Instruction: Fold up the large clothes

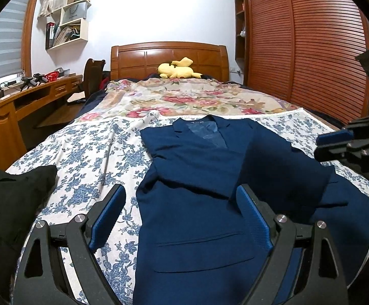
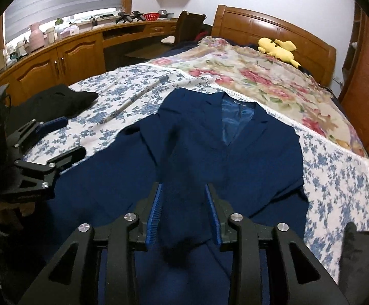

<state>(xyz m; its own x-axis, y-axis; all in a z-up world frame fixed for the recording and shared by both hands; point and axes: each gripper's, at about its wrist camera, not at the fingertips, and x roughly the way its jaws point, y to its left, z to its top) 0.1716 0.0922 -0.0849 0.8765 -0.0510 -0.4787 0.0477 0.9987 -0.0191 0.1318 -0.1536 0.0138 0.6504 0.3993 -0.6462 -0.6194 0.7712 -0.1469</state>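
Navy jacket (image 1: 199, 178) spread flat on the bed, front side up, collar far from both grippers and hem nearest. Left gripper (image 1: 180, 218) hanging over the jacket's left edge, jaws wide apart, nothing between the pads; one finger above the blue-flowered sheet (image 1: 82, 147), the other above navy cloth. Right gripper (image 2: 184, 211) low over a dark fold of the jacket, probably a sleeve, which runs between its half-open fingers; cannot tell if the pads press on it. Beyond the jacket, a sheet with red flowers (image 1: 192, 96), then one yellow plush toy (image 1: 178, 69) against the wooden headboard (image 1: 169, 58). One black garment (image 1: 14, 193) left of the left gripper. Wooden desk (image 2: 65, 48) further left, slatted wardrobe (image 1: 311, 50) to the right
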